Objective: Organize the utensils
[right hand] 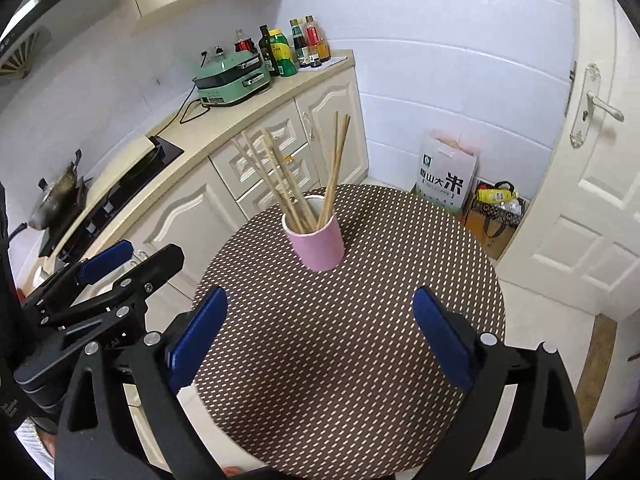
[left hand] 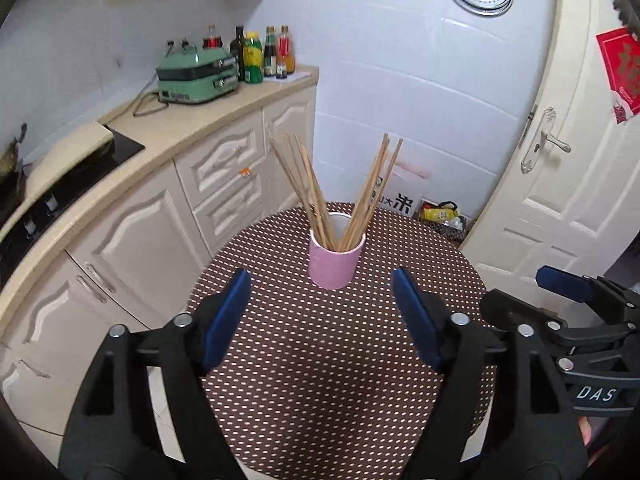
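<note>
A pink cup [left hand: 334,262] stands upright on a round brown dotted table [left hand: 340,360]. Several wooden chopsticks [left hand: 320,188] stand in it, fanned out left and right. My left gripper [left hand: 320,316] is open and empty, hovering above the table just short of the cup. My right gripper [right hand: 320,340] is open and empty, also short of the cup [right hand: 318,244] with its chopsticks [right hand: 304,176]. The right gripper shows at the right edge of the left wrist view [left hand: 568,292]; the left gripper shows at the left of the right wrist view [right hand: 108,276].
A cream kitchen counter [left hand: 192,128] with cabinets runs along the left, holding a green appliance [left hand: 196,76], bottles [left hand: 260,54] and a black stove [right hand: 120,184] with a wok [right hand: 56,200]. A rice bag [right hand: 444,176] and a door [right hand: 600,160] lie beyond the table.
</note>
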Action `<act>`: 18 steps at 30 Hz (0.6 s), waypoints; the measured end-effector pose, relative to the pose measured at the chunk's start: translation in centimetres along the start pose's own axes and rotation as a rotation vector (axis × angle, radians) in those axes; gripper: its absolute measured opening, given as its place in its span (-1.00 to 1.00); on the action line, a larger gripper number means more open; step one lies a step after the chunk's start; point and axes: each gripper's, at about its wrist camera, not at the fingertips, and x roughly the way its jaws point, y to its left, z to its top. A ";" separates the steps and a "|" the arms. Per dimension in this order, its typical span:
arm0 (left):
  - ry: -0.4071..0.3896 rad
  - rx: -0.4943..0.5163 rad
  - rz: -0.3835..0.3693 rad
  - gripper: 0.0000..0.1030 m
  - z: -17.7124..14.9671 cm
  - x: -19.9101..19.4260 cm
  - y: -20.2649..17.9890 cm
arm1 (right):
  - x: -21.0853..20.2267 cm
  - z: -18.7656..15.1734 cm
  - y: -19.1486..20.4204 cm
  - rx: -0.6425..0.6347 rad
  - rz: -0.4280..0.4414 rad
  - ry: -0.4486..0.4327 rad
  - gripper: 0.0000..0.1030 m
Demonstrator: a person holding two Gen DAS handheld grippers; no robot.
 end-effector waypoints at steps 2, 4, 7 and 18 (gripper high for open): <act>-0.014 0.009 -0.002 0.52 -0.3 -1.0 0.3 | -1.0 -0.7 0.5 0.027 0.007 -0.018 0.78; -0.032 0.016 -0.008 0.54 -0.7 -2.1 0.7 | -1.7 -1.5 1.0 0.041 0.011 -0.025 0.79; -0.054 0.024 -0.005 0.55 -1.3 -3.4 1.1 | -2.7 -2.3 1.9 0.047 0.016 -0.036 0.80; -0.124 0.021 0.019 0.56 -2.8 -7.3 2.2 | -5.2 -4.2 3.4 0.058 0.005 -0.091 0.80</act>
